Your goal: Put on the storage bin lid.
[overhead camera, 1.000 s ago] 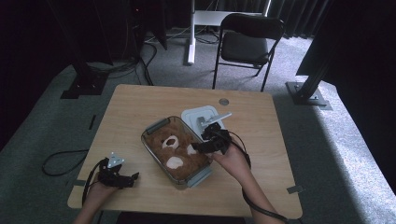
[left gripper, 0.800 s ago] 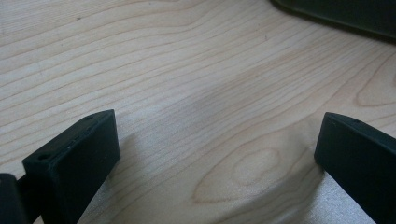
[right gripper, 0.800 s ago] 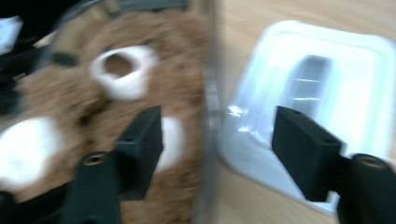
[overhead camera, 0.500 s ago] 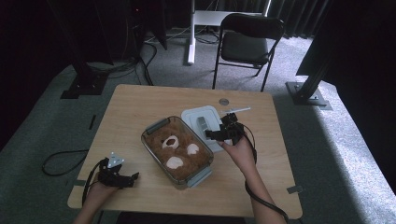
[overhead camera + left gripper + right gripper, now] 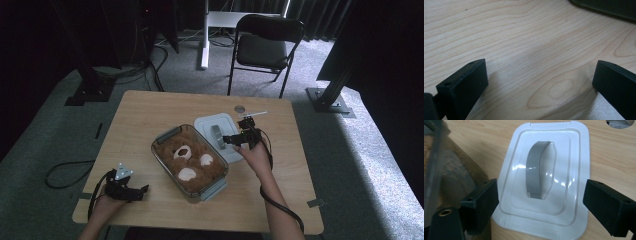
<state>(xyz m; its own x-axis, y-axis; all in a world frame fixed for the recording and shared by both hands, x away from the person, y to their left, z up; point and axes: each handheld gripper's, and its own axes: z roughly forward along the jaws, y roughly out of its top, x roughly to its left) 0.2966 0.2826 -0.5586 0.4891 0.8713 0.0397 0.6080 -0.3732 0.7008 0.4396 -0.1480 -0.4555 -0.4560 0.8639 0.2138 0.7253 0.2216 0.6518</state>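
Tool jaws on my right hand (image 5: 243, 134) have just been opening and now stand wide apart over the white rectangular plastic lid with its grey arched handle (image 5: 541, 171); nothing is between the pads, and in the right gripper view they flank the handle without touching it. I judge the lid has been set down there, flat on the pale wooden surface (image 5: 145, 115), so that the box stays open and the lid stays within reach. Largest of what the surface carries is the clear rectangular plastic box with grey end clips (image 5: 167, 136), lying slantwise at the middle with a brown plush bear with white muzzle and paws (image 5: 189, 160) packed inside; the lid lies just beside its far right wall, close enough that the box wall shows at the left of my right tool's view. My left tool (image 5: 131, 191) rests near the front left edge, well apart from the box, its jaws wide open on bare wood (image 5: 531, 50), which keeps it out of the way. Open room is widest on the far left side and along the right front, so I would draw the right tool back toward me or to the right. A small round grommet (image 5: 240, 108) and a thin white stick (image 5: 255, 114) lie beyond the lid near the far edge.
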